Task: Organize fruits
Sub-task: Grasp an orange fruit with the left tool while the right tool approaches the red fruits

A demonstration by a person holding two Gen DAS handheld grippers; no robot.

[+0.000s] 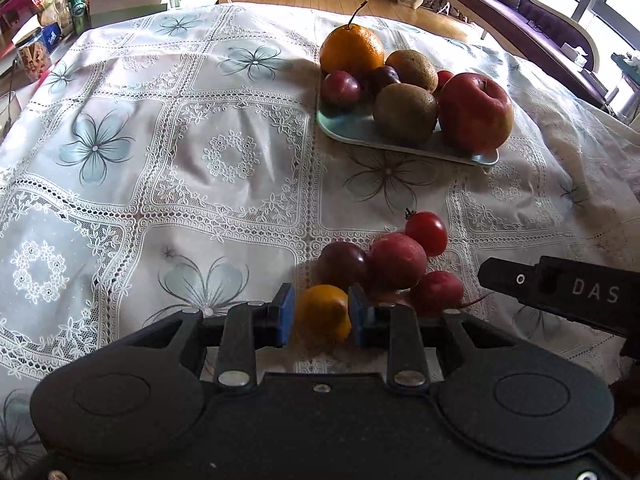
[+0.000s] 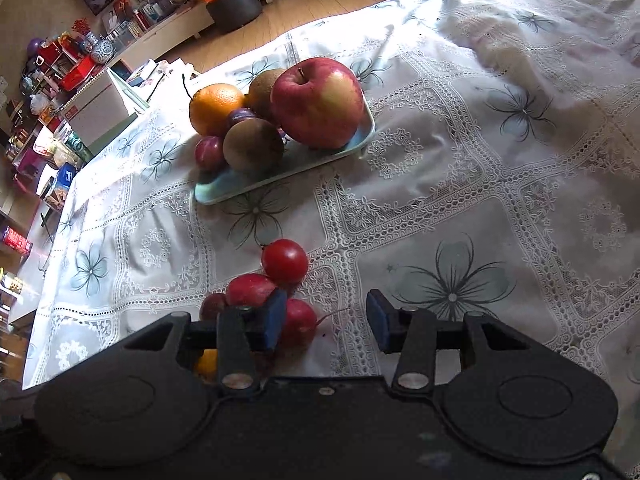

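A small orange [image 1: 324,312] sits between the blue pads of my left gripper [image 1: 322,313], which is shut on it low over the tablecloth. Just beyond lie a dark plum [image 1: 342,264], two red radish-like fruits [image 1: 396,260] and a cherry tomato [image 1: 427,232]. A pale green tray [image 1: 360,136] further back holds a big orange [image 1: 351,50], two kiwis, plums and a red apple [image 1: 476,110]. My right gripper [image 2: 326,320] stands open beside the loose pile, its left pad against a red fruit [image 2: 298,322]. The cherry tomato [image 2: 285,261] lies ahead of it.
A lace tablecloth [image 1: 160,140] covers the whole table. One black finger of the right gripper [image 1: 504,276] reaches in close to the loose fruits. Boxes and jars [image 1: 36,52] stand past the table's left edge, and a purple sofa [image 1: 520,4] at the far right.
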